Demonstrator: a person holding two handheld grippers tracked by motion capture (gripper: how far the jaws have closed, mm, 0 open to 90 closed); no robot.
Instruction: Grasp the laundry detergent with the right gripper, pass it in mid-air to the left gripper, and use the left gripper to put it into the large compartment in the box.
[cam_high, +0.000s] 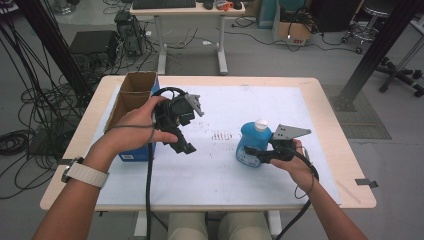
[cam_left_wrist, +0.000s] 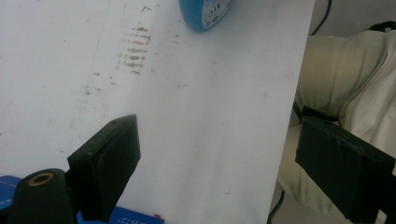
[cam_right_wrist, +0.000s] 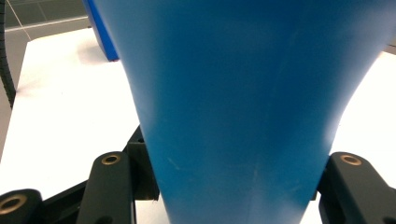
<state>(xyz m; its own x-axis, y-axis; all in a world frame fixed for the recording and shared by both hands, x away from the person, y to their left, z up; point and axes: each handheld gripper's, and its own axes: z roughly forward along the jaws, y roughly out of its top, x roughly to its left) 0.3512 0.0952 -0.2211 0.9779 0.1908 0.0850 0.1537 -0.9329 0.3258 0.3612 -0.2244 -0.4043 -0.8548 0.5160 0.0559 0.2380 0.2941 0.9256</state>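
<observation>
A blue bottle (cam_high: 248, 142) with a white cap (cam_high: 261, 124) stands on the white mat, right of centre. My right gripper (cam_high: 254, 153) is shut on its lower body from the right side. In the right gripper view the bottle's blue wall (cam_right_wrist: 233, 93) sits tight between both jaws. My left gripper (cam_high: 179, 142) is held above the mat left of centre, jaws pointing down and wide apart. In the left gripper view my left gripper (cam_left_wrist: 224, 168) is open with nothing between its jaws, and the bottle's base (cam_left_wrist: 205, 11) shows at the top.
An open cardboard box with blue sides (cam_high: 131, 100) stands at the table's left edge, just behind my left hand; its blue corner (cam_right_wrist: 100, 32) also shows beyond the bottle. Faint brown marks (cam_high: 221, 135) dot the mat's middle. The person's legs (cam_left_wrist: 345, 84) are at the near edge.
</observation>
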